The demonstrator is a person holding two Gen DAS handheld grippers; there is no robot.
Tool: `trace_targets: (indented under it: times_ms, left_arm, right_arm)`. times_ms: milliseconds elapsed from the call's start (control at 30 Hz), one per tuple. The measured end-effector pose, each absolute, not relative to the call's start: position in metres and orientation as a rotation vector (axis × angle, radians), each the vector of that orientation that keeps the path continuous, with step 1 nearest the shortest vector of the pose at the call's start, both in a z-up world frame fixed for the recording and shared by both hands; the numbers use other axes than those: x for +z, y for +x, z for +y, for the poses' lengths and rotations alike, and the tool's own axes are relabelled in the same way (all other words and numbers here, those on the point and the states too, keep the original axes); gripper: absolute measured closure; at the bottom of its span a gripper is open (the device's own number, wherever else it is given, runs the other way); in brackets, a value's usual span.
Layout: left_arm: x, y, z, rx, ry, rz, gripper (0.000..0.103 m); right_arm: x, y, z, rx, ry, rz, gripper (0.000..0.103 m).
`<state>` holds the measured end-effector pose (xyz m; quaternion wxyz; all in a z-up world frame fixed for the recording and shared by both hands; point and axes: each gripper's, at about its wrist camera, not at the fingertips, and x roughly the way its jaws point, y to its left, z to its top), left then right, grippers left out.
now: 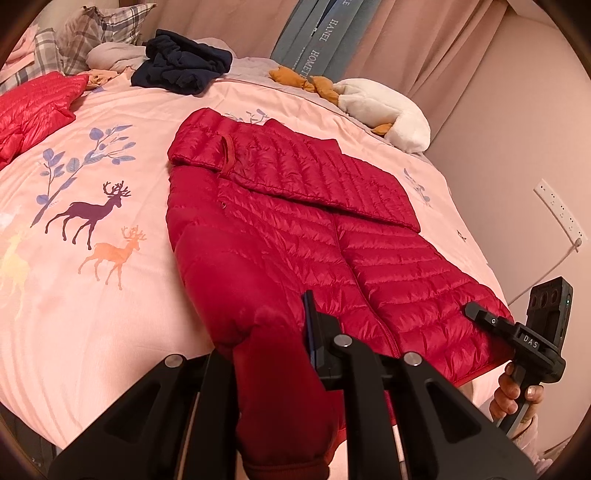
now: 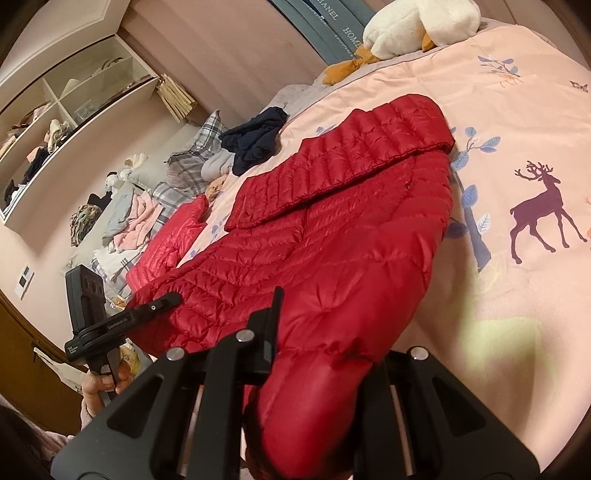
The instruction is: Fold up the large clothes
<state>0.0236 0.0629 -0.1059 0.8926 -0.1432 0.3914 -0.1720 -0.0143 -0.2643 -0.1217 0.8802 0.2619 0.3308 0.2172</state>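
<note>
Both claws clamped on jacket (image 1: 295, 229) hem

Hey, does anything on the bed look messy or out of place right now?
Yes. A navy garment lies crumpled in a heap near the plaid pillows, unfolded. The red puffer jacket is spread flat, one sleeve folded across it, hem corners pinched by both grippers.

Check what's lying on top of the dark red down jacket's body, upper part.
One sleeve is folded across the dark red down jacket, lying diagonally over its chest. The chest panel beneath that sleeve is covered, so whether the zipper is closed up there can't be seen.
</note>
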Motion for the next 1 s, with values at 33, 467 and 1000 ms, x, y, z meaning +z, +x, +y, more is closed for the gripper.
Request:
trace_targets:
  times_ms: [33,467,1000]
  left_arm:
    - [-0.105,0.024,0.063,-0.358,-0.297,0.812,0.091]
    - [-0.093,0.014,0.064,-0.372,-0.277,0.798,0.091]
    - [-0.076,0.001,0.066,-0.396,-0.258,0.774,0.091]
  right_arm:
    - [-0.121,-0.014,-0.265,0.455,0.544,0.687,0.089]
    - [-0.108,-0.021,-0.269,0.506,0.514,0.651,0.089]
    - [-0.091,-0.036,-0.276,0.551,0.495,0.605,0.089]
